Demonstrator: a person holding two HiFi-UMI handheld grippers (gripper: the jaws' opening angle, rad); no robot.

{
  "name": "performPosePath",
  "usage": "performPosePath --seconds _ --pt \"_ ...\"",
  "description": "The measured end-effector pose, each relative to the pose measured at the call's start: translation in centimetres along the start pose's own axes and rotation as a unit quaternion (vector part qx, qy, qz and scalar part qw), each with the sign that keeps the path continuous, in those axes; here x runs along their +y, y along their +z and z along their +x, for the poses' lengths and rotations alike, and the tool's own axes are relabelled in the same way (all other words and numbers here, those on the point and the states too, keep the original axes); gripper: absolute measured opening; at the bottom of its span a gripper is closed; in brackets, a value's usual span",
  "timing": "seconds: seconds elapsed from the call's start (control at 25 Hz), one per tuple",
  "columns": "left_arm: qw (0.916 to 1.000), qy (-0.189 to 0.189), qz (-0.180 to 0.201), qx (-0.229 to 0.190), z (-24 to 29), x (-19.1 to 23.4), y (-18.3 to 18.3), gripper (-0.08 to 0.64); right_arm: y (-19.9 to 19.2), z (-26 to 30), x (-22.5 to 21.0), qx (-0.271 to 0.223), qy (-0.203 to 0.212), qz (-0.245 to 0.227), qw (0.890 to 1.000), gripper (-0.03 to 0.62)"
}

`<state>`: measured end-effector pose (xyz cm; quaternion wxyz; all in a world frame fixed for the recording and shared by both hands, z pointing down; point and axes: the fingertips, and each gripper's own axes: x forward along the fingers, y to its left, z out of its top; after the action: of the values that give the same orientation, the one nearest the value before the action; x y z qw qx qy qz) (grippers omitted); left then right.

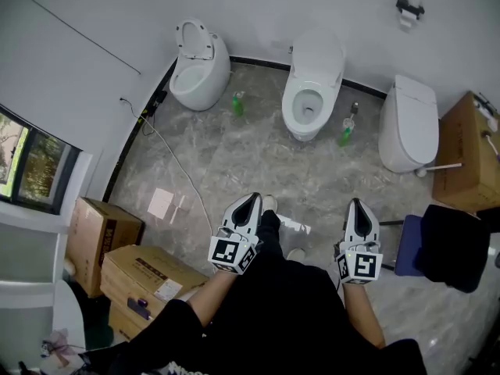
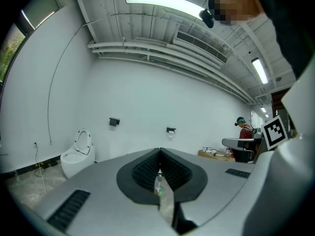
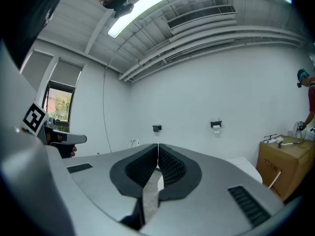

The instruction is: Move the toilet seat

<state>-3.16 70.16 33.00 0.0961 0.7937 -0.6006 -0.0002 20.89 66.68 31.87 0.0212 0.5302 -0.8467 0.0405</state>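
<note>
Toilet seat (image 1: 293, 98), as best I can judge, is the white ring round the bowl of the middle toilet (image 1: 311, 129), upper centre of the head view, with the lid (image 1: 316, 53) tipped up behind it toward the wall. It is too small from here to be sure the ring is the seat and not the bare rim. It looks glossy, plain white and oval. I'd expect that toilet seat to be hard plastic: stiff, fairly light, smooth enough to slip between pads, and swinging only about a hinge at the back. So the place to take it is the front edge, farthest from the hinge, pinching the rim or hooking under it and easing it round so it doesn't slam. Two more stand in the row: the left toilet (image 1: 199, 76) at upper left with its ring upright, and the right toilet (image 1: 408, 123) at upper right, closed. A green bottle (image 1: 237, 104) stands on the floor (image 1: 234, 170) between left and middle. Both tools are well back from all that, low in the frame. The left hand-held gripper (image 1: 251, 200) has its jaws pressed together with nothing gripped, and the right hand-held gripper (image 1: 358, 203) is likewise closed and empty. Both point roughly level toward the far wall.
</note>
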Motion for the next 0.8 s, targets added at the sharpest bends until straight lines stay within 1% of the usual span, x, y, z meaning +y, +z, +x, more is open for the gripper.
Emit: performPosePath --seconds 0.12,0.2,0.28,0.44,0.68,0.8 --pt "0.9999 0.0 -0.016 0.003 2.3 1.0 -0.3 0.014 -0.4 1.3 -0.7 0.022 -0.008 0.005 1.0 0.031" --pt "0.9999 -0.003 -0.011 -0.001 4.0 1.7 -0.1 0.013 -0.6 2.7 -1.0 0.025 -0.008 -0.001 1.0 0.031" --pt "1.0 0.001 -0.007 -0.005 5.6 2.9 0.1 0.013 -0.6 4.4 -1.2 0.027 -0.012 -0.003 1.0 0.031" --pt "0.9997 0.007 -0.022 0.001 9.2 5.8 0.4 0.014 -0.2 8.8 -1.4 0.037 -0.015 -0.007 0.999 0.031" --pt "0.9993 -0.018 -0.028 0.016 14.7 10.3 1.2 0.013 1.3 17.2 0.5 0.039 0.005 -0.025 0.999 0.031" --pt "0.9985 -0.035 -0.037 0.021 17.3 12.5 1.9 0.014 2.2 21.3 1.4 0.039 0.003 -0.022 0.999 0.031"
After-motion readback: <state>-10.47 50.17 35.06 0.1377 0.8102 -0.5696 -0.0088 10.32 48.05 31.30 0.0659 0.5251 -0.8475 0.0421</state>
